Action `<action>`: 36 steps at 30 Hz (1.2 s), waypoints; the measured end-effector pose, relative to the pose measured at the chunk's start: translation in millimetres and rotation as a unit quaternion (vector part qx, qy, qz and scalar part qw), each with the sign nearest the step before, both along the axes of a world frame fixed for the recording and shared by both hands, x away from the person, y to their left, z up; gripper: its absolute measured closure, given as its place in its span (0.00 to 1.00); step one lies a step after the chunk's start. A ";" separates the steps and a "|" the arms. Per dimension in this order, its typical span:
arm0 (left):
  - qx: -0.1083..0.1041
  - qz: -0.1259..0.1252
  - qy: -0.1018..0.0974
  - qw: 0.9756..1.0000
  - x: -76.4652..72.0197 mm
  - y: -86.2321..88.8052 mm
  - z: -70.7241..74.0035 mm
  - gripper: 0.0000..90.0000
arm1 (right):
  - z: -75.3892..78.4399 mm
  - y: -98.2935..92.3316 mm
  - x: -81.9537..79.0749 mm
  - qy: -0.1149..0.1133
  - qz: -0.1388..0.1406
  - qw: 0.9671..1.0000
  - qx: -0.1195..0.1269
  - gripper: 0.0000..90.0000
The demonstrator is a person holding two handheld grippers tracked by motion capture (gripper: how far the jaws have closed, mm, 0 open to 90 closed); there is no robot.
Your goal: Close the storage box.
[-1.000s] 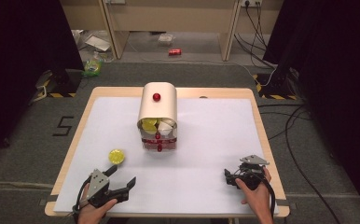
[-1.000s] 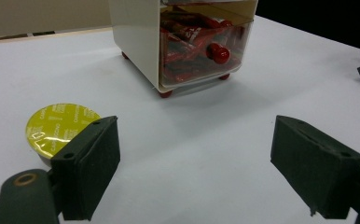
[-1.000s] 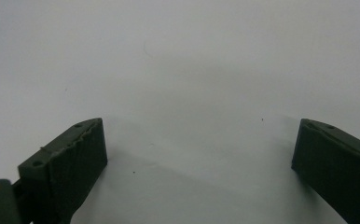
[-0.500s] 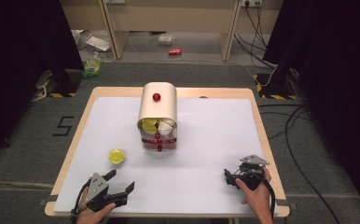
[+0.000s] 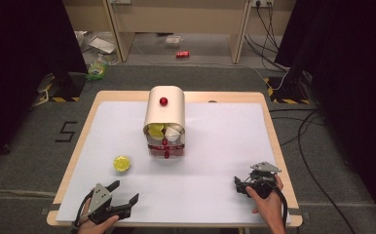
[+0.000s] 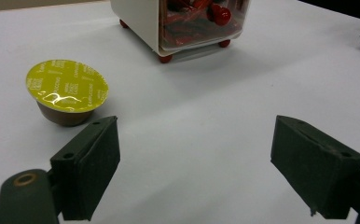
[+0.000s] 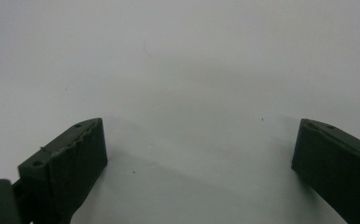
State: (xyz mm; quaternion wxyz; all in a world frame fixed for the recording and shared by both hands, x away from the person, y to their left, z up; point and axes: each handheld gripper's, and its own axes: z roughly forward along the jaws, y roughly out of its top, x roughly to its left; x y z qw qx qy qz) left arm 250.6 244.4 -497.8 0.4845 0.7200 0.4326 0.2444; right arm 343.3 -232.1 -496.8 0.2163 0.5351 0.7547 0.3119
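The desk carries a capsule dispenser mid-desk; a yellow coffee capsule sits toward the left edge; left gripper at the near-left corner and right gripper near-right, jaws wide, empty; reach seems next.

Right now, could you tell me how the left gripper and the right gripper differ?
The left gripper sits at the table's near-left, close to the yellow-lidded coffee capsule; the right gripper sits near-right with bare table ahead. In the high view the left points right, the right points left. Both are open and hold nothing.
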 end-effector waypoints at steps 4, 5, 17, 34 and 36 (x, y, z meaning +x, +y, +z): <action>0.009 0.001 0.000 1.000 -2.5 0.1 -1.0 0.17 | 0.0 0.0 0.0 0.000 0.000 1.000 0.000 0.04; 0.006 -0.002 0.004 1.000 -3.0 -0.4 -1.5 0.17 | 0.0 0.0 0.0 0.000 0.000 1.000 0.000 0.04; 0.021 -0.007 0.022 1.000 -6.3 -1.2 -6.7 0.17 | 0.0 0.0 0.0 0.000 0.000 1.000 0.000 0.04; 0.056 -0.016 0.054 0.997 -7.2 -6.3 -16.6 0.17 | 0.0 0.0 0.0 0.000 0.000 1.000 0.000 0.04; 0.057 -0.017 0.055 0.997 -7.9 -7.5 -18.8 0.17 | 0.0 0.0 0.0 0.000 0.000 1.000 0.000 0.04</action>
